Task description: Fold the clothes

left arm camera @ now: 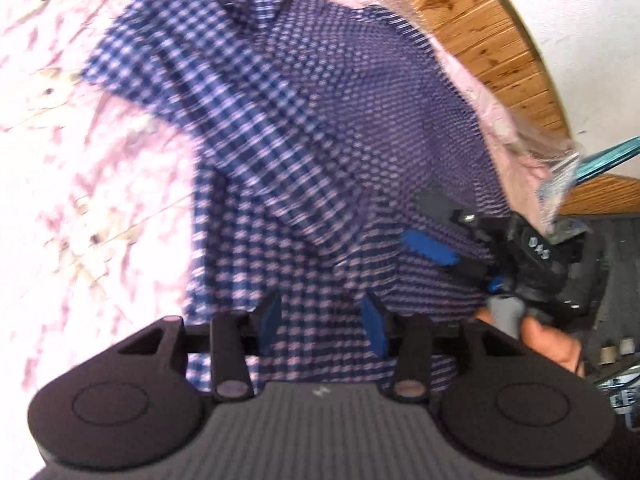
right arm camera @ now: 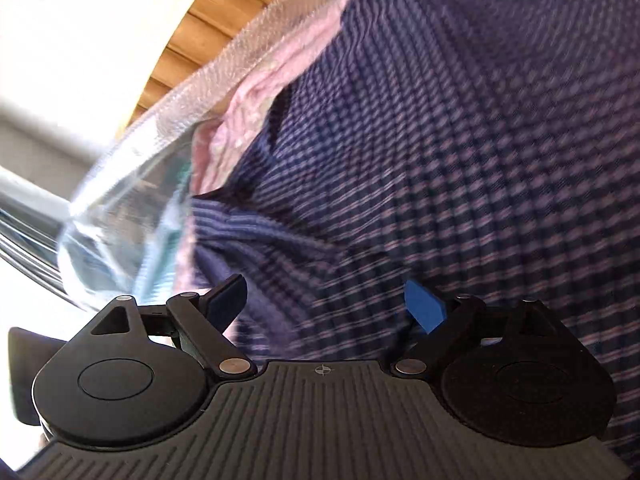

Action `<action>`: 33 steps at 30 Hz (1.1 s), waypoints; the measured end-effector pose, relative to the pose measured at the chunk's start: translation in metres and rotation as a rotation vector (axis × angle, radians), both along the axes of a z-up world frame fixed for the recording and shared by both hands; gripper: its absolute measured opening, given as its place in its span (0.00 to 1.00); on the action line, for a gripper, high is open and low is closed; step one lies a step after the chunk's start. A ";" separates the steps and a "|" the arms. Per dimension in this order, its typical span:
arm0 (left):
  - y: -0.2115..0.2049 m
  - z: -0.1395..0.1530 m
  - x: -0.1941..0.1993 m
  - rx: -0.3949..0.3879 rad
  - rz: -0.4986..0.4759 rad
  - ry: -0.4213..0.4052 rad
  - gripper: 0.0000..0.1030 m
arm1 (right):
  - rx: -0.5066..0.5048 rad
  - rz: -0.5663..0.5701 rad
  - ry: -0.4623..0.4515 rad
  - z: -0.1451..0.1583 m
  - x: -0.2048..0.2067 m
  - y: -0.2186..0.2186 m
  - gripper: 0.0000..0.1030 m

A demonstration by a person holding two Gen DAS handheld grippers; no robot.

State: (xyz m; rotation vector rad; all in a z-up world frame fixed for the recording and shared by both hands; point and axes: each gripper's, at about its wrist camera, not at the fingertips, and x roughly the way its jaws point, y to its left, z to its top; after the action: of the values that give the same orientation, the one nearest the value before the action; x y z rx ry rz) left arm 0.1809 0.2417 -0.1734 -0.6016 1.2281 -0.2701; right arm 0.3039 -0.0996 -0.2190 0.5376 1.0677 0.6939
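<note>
Home, likely a bedroom: pink floral bedsheet [left arm camera: 80,160] under a checked shirt [left arm camera: 300,120], wood-panelled board [left arm camera: 480,32] behind, white plaster wall [left arm camera: 580,20], clear plastic cover [right arm camera: 132,184].

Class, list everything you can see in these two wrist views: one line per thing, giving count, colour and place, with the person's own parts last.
checked shirt: one, dark blue and white, spread on the cloth, partly folded over itself
floral cloth: one, pink and white, covering the surface under the shirt
clear plastic sheet: one, transparent, hanging off the surface's edge
wooden panelling: brown, beyond the surface
left gripper: one, black with blue pads, open over the shirt's near edge
right gripper: one, black with blue pads, open above the shirt
hand: one, holding the right gripper's handle
</note>
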 end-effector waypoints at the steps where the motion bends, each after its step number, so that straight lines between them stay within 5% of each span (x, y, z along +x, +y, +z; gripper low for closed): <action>1: 0.002 0.000 -0.003 0.014 0.001 0.003 0.44 | -0.015 -0.015 -0.027 0.000 -0.002 -0.007 0.86; 5: 0.005 -0.002 -0.003 0.003 0.006 -0.030 0.49 | -0.053 0.079 -0.051 -0.011 -0.004 -0.006 0.82; 7: 0.003 -0.006 0.002 -0.017 0.012 -0.046 0.55 | -0.057 0.157 -0.064 -0.008 -0.007 0.004 0.59; 11: 0.006 -0.030 0.017 -0.142 0.123 -0.035 0.62 | -0.061 0.167 -0.066 -0.004 -0.011 0.010 0.49; 12: 0.008 -0.037 0.021 -0.173 0.153 -0.030 0.63 | -0.037 0.148 -0.040 -0.007 -0.009 0.006 0.39; 13: 0.010 -0.044 0.024 -0.205 0.184 -0.025 0.63 | -0.013 0.129 -0.014 -0.010 -0.008 0.003 0.23; 15: 0.009 -0.052 0.032 -0.238 0.219 -0.020 0.59 | 0.054 0.086 0.043 -0.017 -0.005 -0.004 0.07; 16: 0.008 -0.054 0.035 -0.243 0.227 -0.020 0.52 | 0.089 0.069 0.068 -0.019 -0.005 -0.008 0.07; 17: 0.006 -0.057 0.039 -0.248 0.235 -0.020 0.45 | 0.119 0.057 0.083 -0.020 -0.006 -0.011 0.07; 18: 0.005 -0.059 0.043 -0.253 0.243 -0.019 0.19 | 0.133 0.052 0.096 -0.021 -0.008 -0.011 0.07; 19: 0.003 -0.061 0.046 -0.260 0.251 -0.021 0.04 | 0.147 0.045 0.108 -0.021 -0.009 -0.012 0.07; 21: 0.001 -0.059 0.048 -0.296 0.270 -0.044 0.03 | 0.136 -0.005 0.111 -0.023 -0.014 -0.017 0.16; 22: 0.000 -0.059 0.049 -0.314 0.280 -0.056 0.03 | 0.131 -0.031 0.113 -0.024 -0.016 -0.019 0.36; 24: 0.000 -0.059 0.052 -0.359 0.296 -0.084 0.03 | 0.124 -0.080 0.118 -0.026 -0.021 -0.024 0.55; 30: 0.009 -0.043 0.053 -0.486 0.354 -0.100 0.03 | 0.454 -0.166 0.294 -0.046 -0.032 -0.021 0.66; 33: 0.015 -0.045 0.049 -0.520 0.386 -0.072 0.03 | 0.613 -0.231 0.306 -0.048 -0.030 -0.012 0.75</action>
State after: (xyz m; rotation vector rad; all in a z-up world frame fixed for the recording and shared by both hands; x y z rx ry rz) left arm 0.2297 0.2569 -0.2184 -1.2506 0.9456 -0.2820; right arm 0.2740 -0.1119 -0.2667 1.3085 1.0433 0.7454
